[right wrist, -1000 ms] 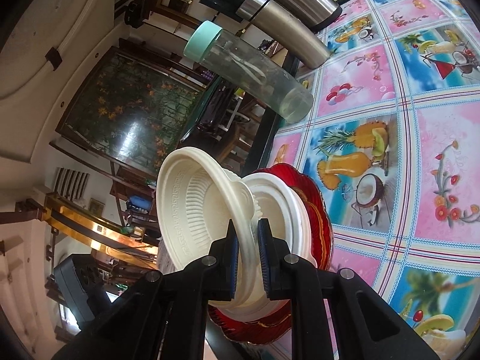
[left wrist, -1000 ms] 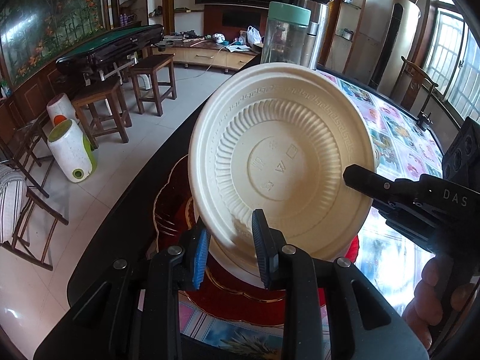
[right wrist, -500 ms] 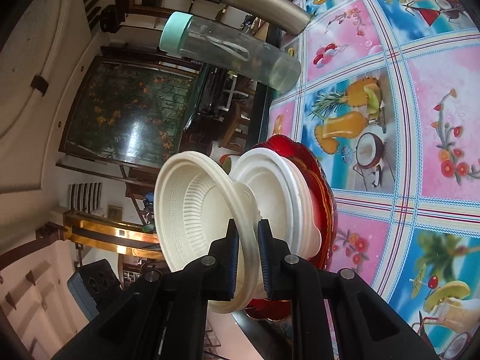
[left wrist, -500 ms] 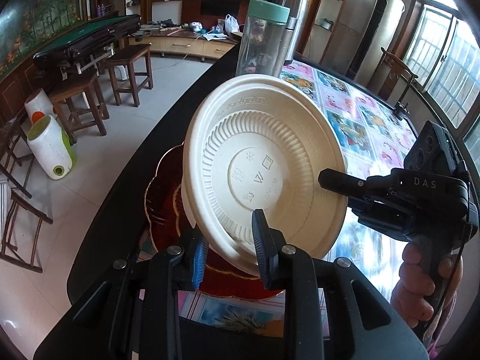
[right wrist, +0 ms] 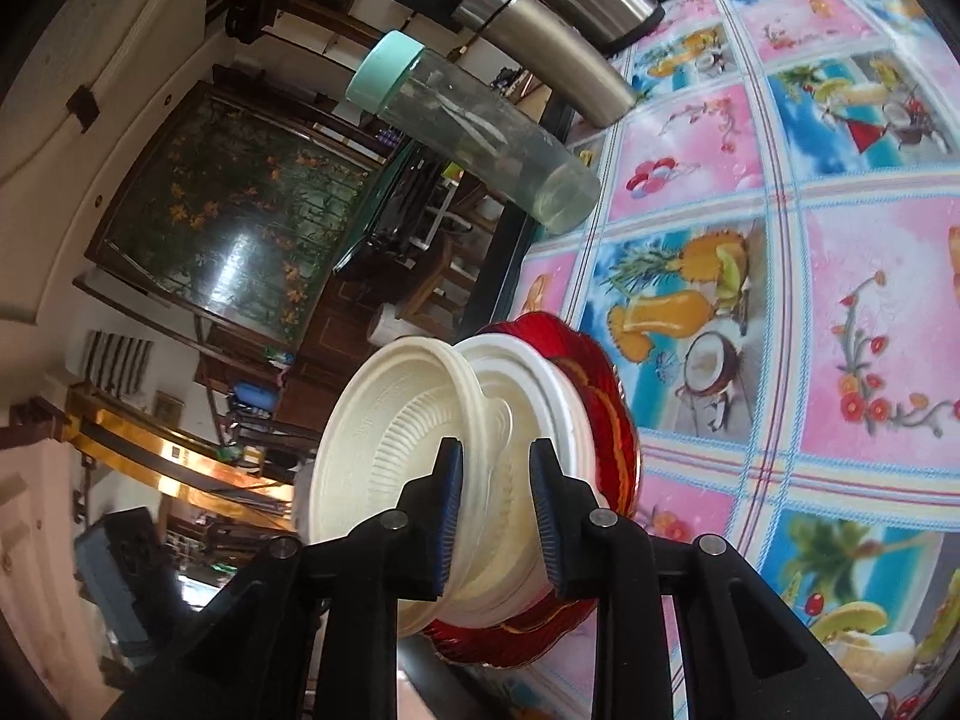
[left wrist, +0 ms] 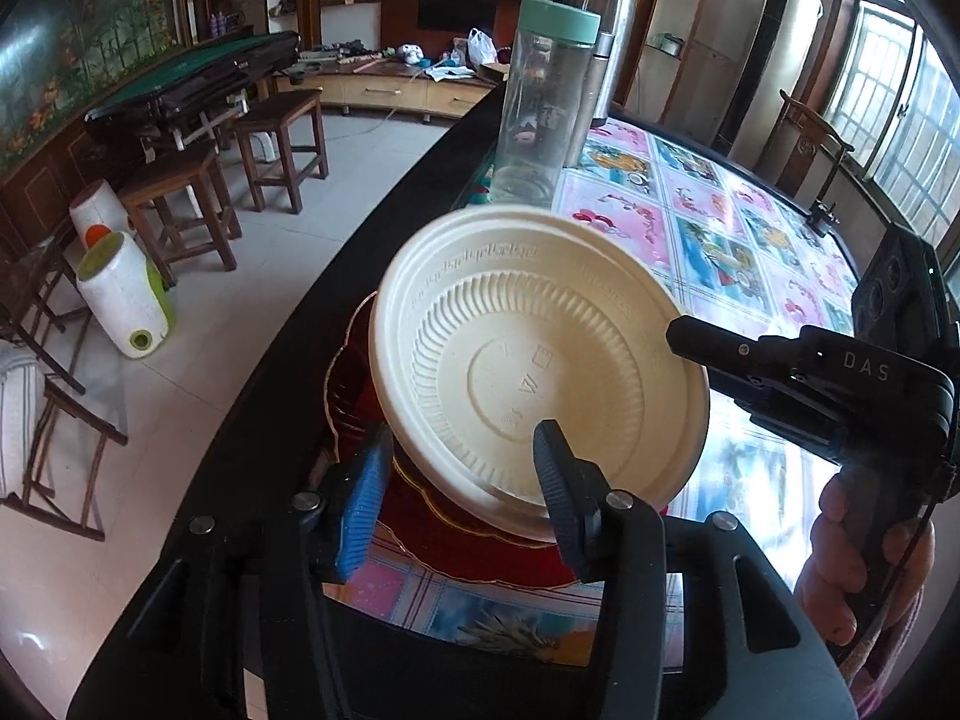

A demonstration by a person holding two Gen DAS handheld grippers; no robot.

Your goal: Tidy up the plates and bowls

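**Setting a cream bowl down onto the stack at the table's edge**

Left view, left to right. My left gripper [left wrist: 459,483] stands wide open; its blue pad [left wrist: 363,501] is off to the side of the cream bowl [left wrist: 534,360] and grips nothing. The bowl is tilted, underside toward the lens, above the red plate [left wrist: 456,516] on the black-edged table [left wrist: 252,408]. At its right rim my right gripper [left wrist: 690,330] reaches in; from here I cannot tell its grip.

Right view, left to right. The same cream bowl [right wrist: 384,456] sits partly nested into a white bowl [right wrist: 540,378], which rests on the red plate [right wrist: 612,396]. My right gripper [right wrist: 495,504] has its pads to either side of the bowl's rim, parted a little; whether they press on it I cannot tell.

How I judge the step is best done: level the bowl so its rim is parallel to the white one, lower it until it seats, then draw both grippers straight back, clear of the rims. The stack is near the table edge, so a sideways nudge could push it off.

Containers: the clear bottle [left wrist: 543,114] with its mint lid looks nearly empty; the steel flask [right wrist: 552,30] is closed, contents unseen. No food is visible in the bowls.
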